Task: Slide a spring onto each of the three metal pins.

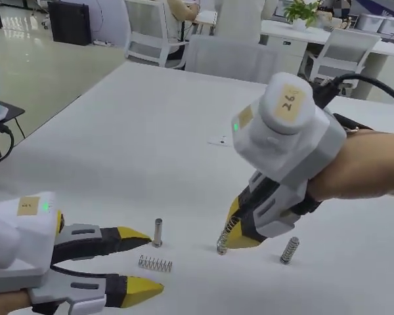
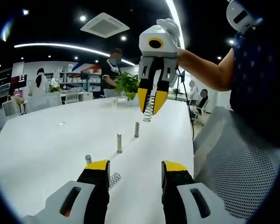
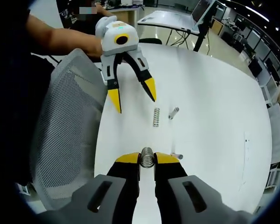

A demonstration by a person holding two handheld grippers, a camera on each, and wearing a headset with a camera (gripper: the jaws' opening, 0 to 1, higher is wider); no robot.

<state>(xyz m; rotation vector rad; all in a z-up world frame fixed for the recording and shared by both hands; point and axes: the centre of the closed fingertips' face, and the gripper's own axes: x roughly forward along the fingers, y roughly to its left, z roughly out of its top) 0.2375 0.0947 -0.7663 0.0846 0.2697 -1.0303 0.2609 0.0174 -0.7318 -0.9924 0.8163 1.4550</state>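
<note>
Here, the right gripper's [image 3: 148, 159] yellow fingertips are pressed in on a held spring [image 3: 147, 156], pinching it near one end. In the right gripper view the coil's open end faces the camera. In the head view the held spring slants down from the tips toward the table [image 1: 151, 144]. Its lower end comes close to the middle pin [image 1: 221, 249], but whether the two touch cannot be told. In the right gripper view that pin lies just beside the right-hand fingertip, not inside the coil.

The left gripper's [image 2: 136, 165] fingers are spread wide and grip nothing. A loose spring [image 2: 114, 179] lies flat on the table just ahead of them, nearer the left-hand finger in the left gripper view. In the head view it lies between the two yellow tips and just beyond them.

A bare pin [image 1: 158, 232] stands upright just beside the farther tip of the left gripper. The middle pin stands to its right, under the right gripper. Farther right, a third pin [image 1: 294, 241] stands with a fitted spring [image 1: 288, 252] around it. The three pins stand in a loose row across the white table.

A mesh chair back [image 3: 70, 130] stands at the table's edge behind the left gripper.
</note>
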